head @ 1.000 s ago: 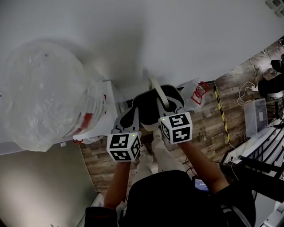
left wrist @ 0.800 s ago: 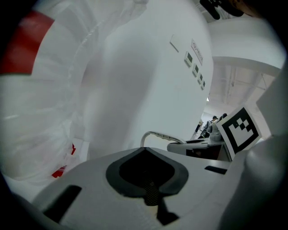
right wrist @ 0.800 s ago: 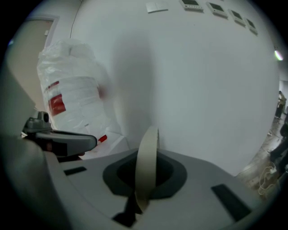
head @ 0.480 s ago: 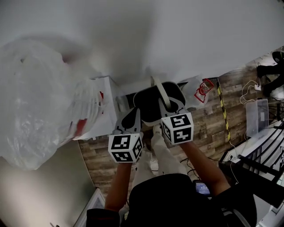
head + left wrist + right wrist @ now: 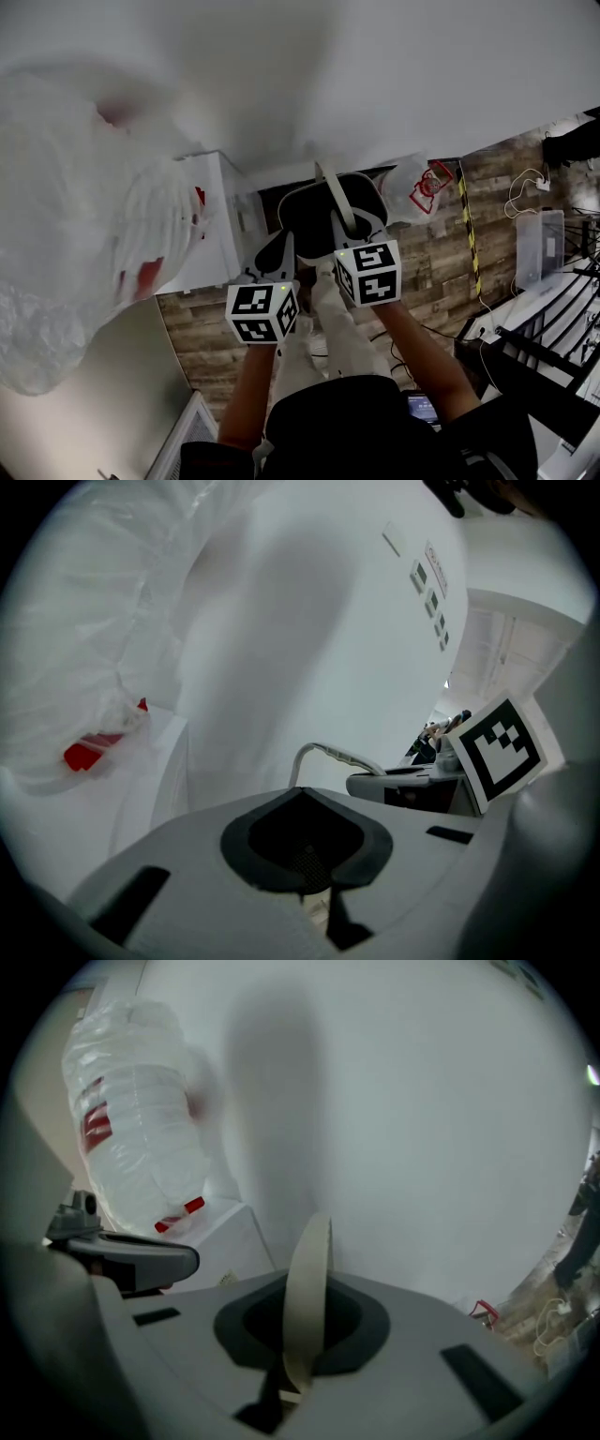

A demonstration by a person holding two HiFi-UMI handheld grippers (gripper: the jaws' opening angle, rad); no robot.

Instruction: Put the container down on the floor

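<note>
**Container lowering: grip check**

The dark container is held above the plank floor, at 12 o'clock from the claws. The right claw is clamped on its pale handle. The left claw appears closed on the rim at 9 o'clock. Both should be lowered evenly and level, and released only once the base is seated.

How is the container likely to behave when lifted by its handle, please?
Held by a thin handle in the shut right gripper, the container could probably swing or tilt. The handle holds its arch in the grip, so it seems fairly stiff. That also suggests the container is rather light for its size.
</note>
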